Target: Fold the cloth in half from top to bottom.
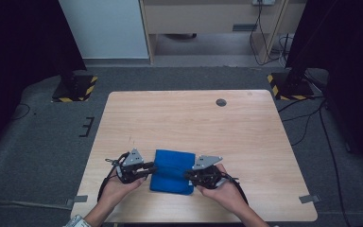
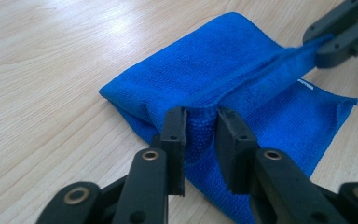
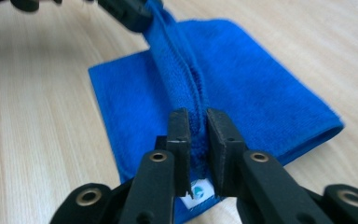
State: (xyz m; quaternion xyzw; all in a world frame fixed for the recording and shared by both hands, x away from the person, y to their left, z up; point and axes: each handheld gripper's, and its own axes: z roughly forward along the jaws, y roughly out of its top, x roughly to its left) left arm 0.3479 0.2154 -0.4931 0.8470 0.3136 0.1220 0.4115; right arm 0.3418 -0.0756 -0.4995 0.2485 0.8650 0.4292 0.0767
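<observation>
- Black jaws at the bottom of the left gripper view: left hand-held gripper (image 2: 200, 122) has a raised ridge of the blue cloth (image 2: 205, 79) betw. its pads; pads stand a bit apart, w/ a slight gap on one side, so can't tell if they're really pressing or just bracketing the fold.
- Same view, upper right corner: the other gripper's tips clamp the far end of that ridge, cloth pulled taut betw. the two.
- Right gripper view, bottom centre: right hand-held gripper (image 3: 198, 119) pinches the cloth's hemmed edge, pads tight against it. A small white tag w/ a blue-green mark sits just below the pads.
- High view: cloth (image 1: 172, 171) is a folded blue rectangle, lower centre of frame, near the tabletop's (image 1: 189, 118) front edge. Left gripper (image 1: 152, 168) at its left side, right gripper (image 1: 188, 175) at its right, each in a hand coming up from the bottom edge.
- High view doesn't resolve the lifted ridge or the tag; jaws there too small to judge.
- Forearms cut off at the bottom edge of frame; gripper bodies cropped in both gripper views.
</observation>
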